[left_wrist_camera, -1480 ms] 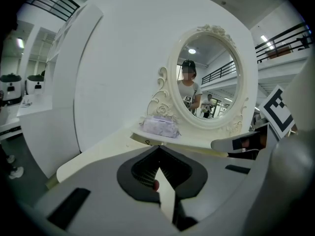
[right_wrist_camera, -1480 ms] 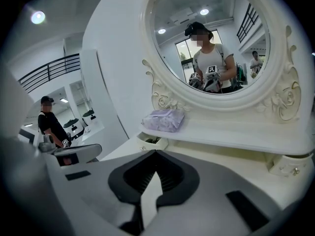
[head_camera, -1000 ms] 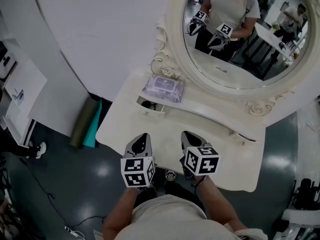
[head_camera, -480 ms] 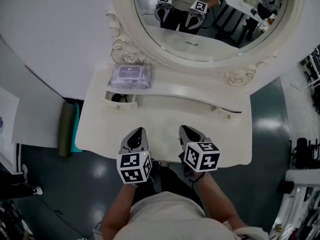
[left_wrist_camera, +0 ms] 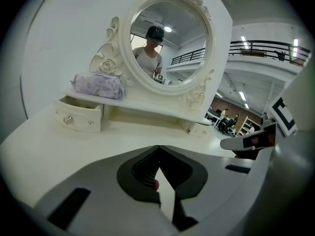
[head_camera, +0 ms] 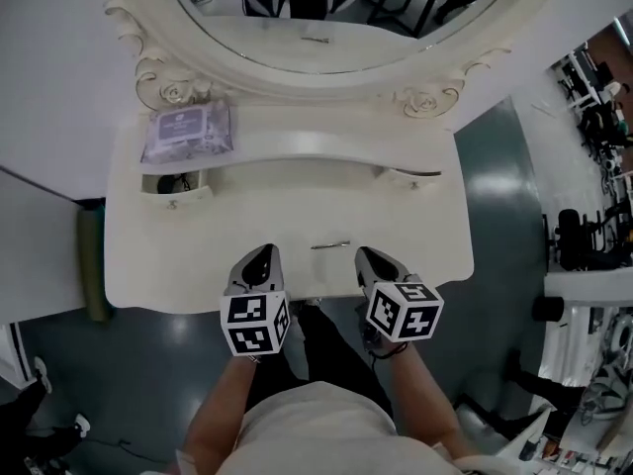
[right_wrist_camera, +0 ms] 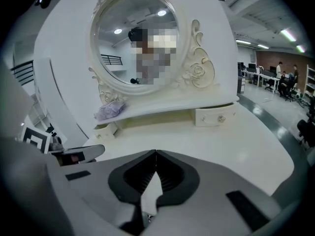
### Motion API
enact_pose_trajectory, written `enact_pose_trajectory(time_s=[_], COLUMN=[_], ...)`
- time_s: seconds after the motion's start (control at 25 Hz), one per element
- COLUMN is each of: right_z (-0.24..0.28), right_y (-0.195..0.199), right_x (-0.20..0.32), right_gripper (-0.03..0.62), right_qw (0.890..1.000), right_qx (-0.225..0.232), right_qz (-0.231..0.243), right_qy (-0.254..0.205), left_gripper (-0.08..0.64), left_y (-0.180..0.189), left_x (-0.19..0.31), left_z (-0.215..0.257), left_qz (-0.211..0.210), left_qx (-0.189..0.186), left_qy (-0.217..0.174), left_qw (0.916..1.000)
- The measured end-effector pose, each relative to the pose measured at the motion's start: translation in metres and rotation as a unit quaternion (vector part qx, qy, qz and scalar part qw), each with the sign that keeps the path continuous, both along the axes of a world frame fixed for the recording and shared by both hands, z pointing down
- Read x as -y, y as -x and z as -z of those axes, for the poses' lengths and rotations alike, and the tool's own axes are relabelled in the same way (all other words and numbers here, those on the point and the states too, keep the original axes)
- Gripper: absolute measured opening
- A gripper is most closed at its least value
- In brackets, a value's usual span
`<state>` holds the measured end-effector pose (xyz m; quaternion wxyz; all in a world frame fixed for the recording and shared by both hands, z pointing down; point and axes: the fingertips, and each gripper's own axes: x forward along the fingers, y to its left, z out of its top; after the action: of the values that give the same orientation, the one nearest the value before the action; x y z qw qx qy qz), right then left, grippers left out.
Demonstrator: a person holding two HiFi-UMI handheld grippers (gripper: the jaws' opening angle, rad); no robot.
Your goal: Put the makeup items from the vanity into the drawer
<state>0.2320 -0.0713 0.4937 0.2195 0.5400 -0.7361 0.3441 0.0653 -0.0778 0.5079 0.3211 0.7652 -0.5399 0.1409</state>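
Note:
A white vanity (head_camera: 198, 265) fills the head view. On its top, between and just beyond my two grippers, lies a slim pencil-like makeup item (head_camera: 329, 245). A purple pack (head_camera: 185, 132) (left_wrist_camera: 98, 86) (right_wrist_camera: 109, 111) rests on the raised shelf at the left. Below it a small drawer (head_camera: 176, 188) (left_wrist_camera: 78, 117) stands pulled out, with something dark inside. My left gripper (head_camera: 263, 257) (left_wrist_camera: 158, 150) and right gripper (head_camera: 373, 258) (right_wrist_camera: 156, 154) hover over the front edge, both shut and holding nothing.
A round mirror (head_camera: 326, 8) in an ornate frame rises behind the shelf. A second small drawer (head_camera: 410, 176) (right_wrist_camera: 215, 116) sits closed at the right. A green rolled mat (head_camera: 94, 265) leans by the vanity's left side, and racks and gear (head_camera: 593, 216) stand at the right.
The view has swung square onto the vanity. Both grippers have moved from its front left toward the middle front and tipped further down. The slim item has come into view.

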Motion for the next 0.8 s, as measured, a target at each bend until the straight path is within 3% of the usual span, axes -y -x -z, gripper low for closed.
enact_pose_trajectory(time_s=[0.2,0.36,0.8], right_z=[-0.021,-0.034,-0.065], right_y=[-0.011,-0.012,-0.004], right_x=[0.005,0.015,0.017], right_gripper=[0.021,0.028,0.068], right_qw=[0.998,0.991,0.948], right_qx=[0.018,0.019,-0.001], right_qz=[0.051,0.124,0.311], right_qy=[0.019,0.037,0.069], left_gripper=[0.005,0.005,0.005], left_y=[-0.014,-0.021,-0.035], left_x=[0.006,0.000,-0.011], left_z=[-0.010,-0.022,-0.034], left_qz=[0.013,0.056,0.167], left_qx=[0.016,0.032,0.045], left_qy=[0.007,0.028,0.045], left_qw=[0.9998,0.9976,0.9840])
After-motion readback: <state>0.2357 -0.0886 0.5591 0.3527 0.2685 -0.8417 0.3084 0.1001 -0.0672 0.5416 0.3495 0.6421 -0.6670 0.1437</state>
